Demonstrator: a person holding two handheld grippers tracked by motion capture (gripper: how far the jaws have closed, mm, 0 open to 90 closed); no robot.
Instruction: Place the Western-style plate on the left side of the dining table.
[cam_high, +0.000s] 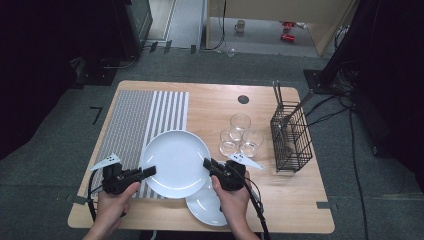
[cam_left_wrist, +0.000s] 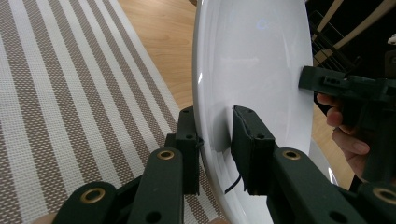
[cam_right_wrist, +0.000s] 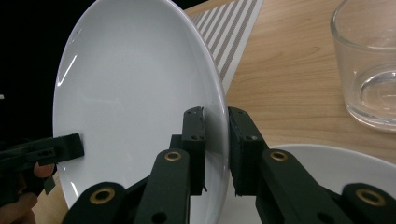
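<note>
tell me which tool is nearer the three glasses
Right. The right tool grips the large plate's right rim, just below-left of the glasses. The left tool grips the plate's opposite rim, over the striped mat.

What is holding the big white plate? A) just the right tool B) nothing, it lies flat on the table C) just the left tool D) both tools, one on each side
D: the left tool pinches the big white plate at its left rim and the right tool pinches its right rim; each gripper view shows its own jaws clamped on the rim.
</note>
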